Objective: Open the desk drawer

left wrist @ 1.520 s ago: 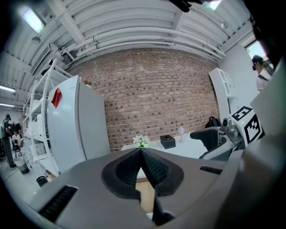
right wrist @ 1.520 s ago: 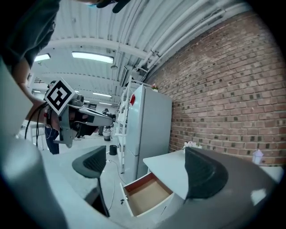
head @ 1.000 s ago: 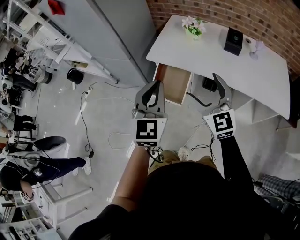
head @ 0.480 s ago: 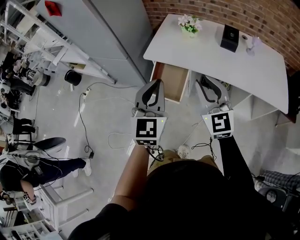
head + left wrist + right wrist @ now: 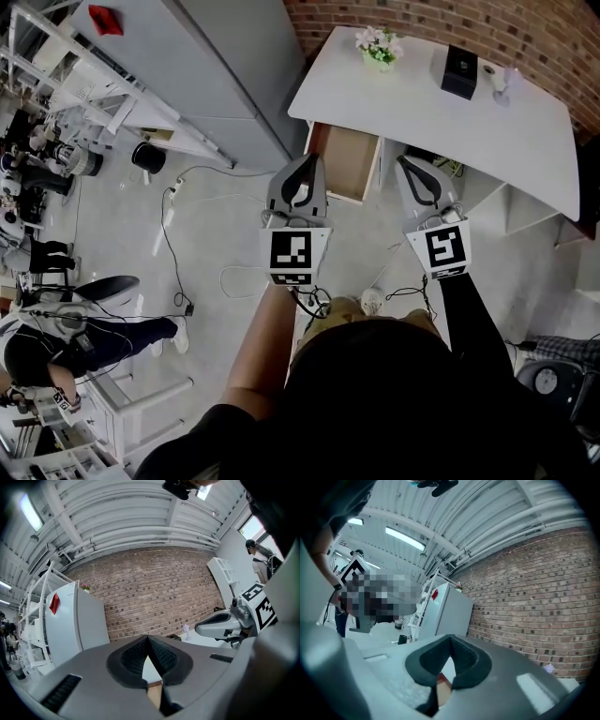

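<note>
1. My L gripper [image 5: 307, 161]: jaws pressed together, tips meeting, nothing between them. In head view it points to 12 o'clock.
2. My R gripper [image 5: 406, 163]: jaws have just been closing and meet tip to tip, nothing between them. It also points to 12.
3. The R gripper sits at 3 o'clock of the L one, apart from it. Each marker cube faces up toward me.
4. Desk drawer [image 5: 347, 167]: pulled out, brown wooden inside showing. In head view it lies between the two gripper tips, at 3 o'clock of the L tip and 9 o'clock of the R tip. Neither gripper grips it.
5. White desk [image 5: 441, 122]: spreads from 12 to 2 o'clock beyond the grippers, w/ the drawer under its L end.
6. On the desk top: flowers [image 5: 378, 45] at the far L, black box [image 5: 459, 71] to their R.
7. Farther out: brick wall [image 5: 450, 21] behind the desk, grey cabinet [image 5: 216, 66] at 10 o'clock, cable [image 5: 172, 246] on the floor at 9 o'clock.
</note>
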Motion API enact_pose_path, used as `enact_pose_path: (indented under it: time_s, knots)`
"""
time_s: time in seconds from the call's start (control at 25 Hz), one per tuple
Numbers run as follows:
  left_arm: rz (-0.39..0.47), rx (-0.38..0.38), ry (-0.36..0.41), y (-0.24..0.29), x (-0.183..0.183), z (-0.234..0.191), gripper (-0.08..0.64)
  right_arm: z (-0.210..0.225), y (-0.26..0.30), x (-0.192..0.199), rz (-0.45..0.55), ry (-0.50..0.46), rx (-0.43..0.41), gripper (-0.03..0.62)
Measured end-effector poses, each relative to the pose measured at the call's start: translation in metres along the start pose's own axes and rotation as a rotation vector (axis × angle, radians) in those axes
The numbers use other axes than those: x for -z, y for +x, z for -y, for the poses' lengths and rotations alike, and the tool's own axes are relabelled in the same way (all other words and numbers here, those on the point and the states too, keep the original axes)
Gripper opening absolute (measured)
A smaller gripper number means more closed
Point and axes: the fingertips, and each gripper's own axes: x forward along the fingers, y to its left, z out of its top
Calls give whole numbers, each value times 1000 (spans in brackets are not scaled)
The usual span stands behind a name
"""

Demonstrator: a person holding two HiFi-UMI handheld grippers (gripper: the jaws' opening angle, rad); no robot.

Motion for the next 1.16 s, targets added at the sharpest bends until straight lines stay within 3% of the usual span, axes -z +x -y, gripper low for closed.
enact_pose_path:
  time_s: [0.2,0.4,1.16]
  knots:
    - [-6,10,-14,3,5,0,8,-7,0,4,-19,-22,-34,0]
    - [-10,16,-30,5,8,0,8,-3,2,9,-41,15,-9,0]
    - [-18,6,-29,-1,11,-2,8,-4,1,11,-53,6,-8,0]
